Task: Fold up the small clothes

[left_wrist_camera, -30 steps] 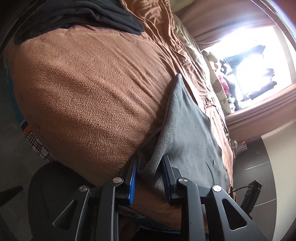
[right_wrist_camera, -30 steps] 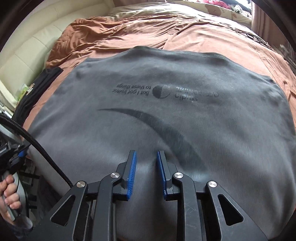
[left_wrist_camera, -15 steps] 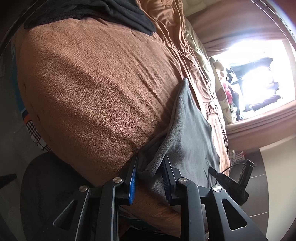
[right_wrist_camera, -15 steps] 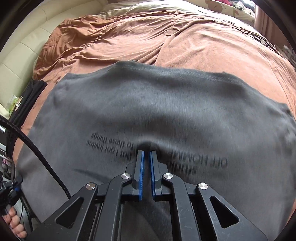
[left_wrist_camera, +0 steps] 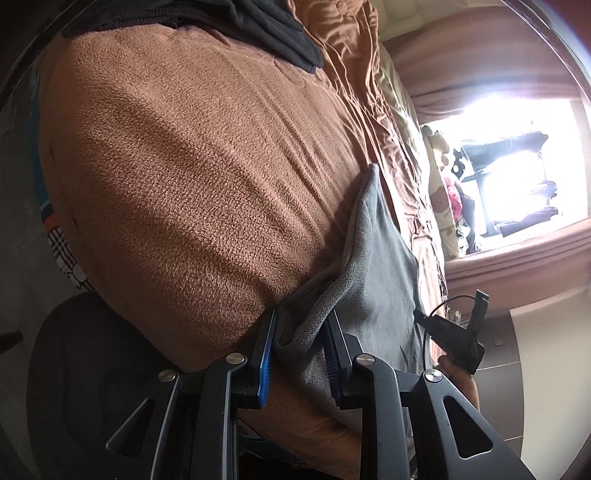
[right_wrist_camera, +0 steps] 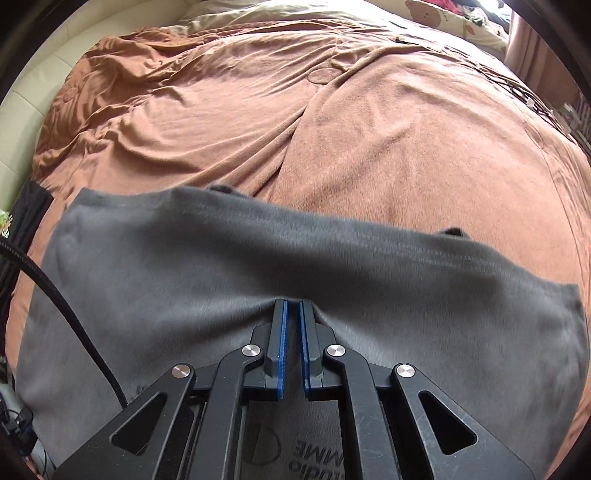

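Note:
A grey t-shirt [left_wrist_camera: 384,266] lies on a brown fleece blanket [left_wrist_camera: 184,184] at the edge of a bed. My left gripper [left_wrist_camera: 300,332] holds a bunched fold of the shirt's near edge between its blue-padded fingers. In the right wrist view the grey t-shirt [right_wrist_camera: 147,295] spreads wide across the blanket [right_wrist_camera: 406,129], its hem running across the middle. My right gripper [right_wrist_camera: 293,306] is shut, pinching a ridge of grey fabric at the shirt's middle. Printed lettering [right_wrist_camera: 306,454] shows under that gripper. The right gripper [left_wrist_camera: 450,336], held by a hand [left_wrist_camera: 458,373], appears at the shirt's far side.
Dark clothing [left_wrist_camera: 258,26] lies on the blanket beyond the shirt. A black cable [right_wrist_camera: 62,295] crosses the shirt's left part. Bear-print bedding [right_wrist_camera: 424,11] lies at the bed's far end, a cream padded headboard [right_wrist_camera: 37,85] on the left. A bright window [left_wrist_camera: 517,166] glares.
My right gripper went from open to shut on the shirt's middle and moved forward with the fabric; the lettering has slid beneath it. The left gripper keeps its hold, hardly moved.

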The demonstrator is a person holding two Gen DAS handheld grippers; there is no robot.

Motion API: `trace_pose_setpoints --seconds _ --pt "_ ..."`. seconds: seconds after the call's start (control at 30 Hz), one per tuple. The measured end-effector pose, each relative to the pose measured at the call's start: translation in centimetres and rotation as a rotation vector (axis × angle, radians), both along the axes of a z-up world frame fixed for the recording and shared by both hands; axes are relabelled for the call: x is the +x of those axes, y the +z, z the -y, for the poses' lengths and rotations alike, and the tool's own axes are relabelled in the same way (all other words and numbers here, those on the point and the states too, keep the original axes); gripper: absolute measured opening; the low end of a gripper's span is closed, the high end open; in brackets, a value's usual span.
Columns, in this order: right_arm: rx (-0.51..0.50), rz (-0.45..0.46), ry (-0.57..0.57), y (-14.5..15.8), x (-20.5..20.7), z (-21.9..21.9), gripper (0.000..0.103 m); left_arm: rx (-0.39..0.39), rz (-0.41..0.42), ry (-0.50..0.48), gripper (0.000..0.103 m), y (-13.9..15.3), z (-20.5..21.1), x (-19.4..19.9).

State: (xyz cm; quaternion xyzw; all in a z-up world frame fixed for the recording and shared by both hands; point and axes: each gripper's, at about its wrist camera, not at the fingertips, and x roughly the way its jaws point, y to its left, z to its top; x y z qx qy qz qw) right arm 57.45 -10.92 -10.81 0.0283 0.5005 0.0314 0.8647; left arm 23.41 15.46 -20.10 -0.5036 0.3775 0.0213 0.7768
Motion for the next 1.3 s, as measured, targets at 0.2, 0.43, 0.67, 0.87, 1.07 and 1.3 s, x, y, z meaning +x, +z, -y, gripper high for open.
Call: trace_pose_setpoints --seconds 0.2,0.43,0.67,0.87,1.07,1.3 --pt "-0.004 0.004 -0.030 -0.3 2.4 0.3 0.003 0.017 -0.003 0.000 0.018 0.2 0.2 0.0" --pt "0.006 0.009 0.013 2.3 -0.4 -0.7 0.004 -0.059 0.037 -0.017 0.009 0.6 -0.3 -0.3" --pt "0.072 -0.015 0.056 3.0 -5.6 -0.1 0.007 -0.136 0.152 -0.055 0.007 3.0 -0.4 -0.4" --pt "0.113 0.022 0.060 3.4 -10.6 0.8 0.051 -0.204 0.246 -0.107 0.007 5.2 0.1 0.4" --pt "0.127 0.078 0.082 3.9 -15.7 0.7 0.043 -0.227 0.311 -0.162 0.006 7.7 1.1 1.3" --pt "0.195 0.074 0.121 2.8 -20.7 0.3 0.017 -0.241 0.347 -0.199 0.006 10.1 2.4 3.5"
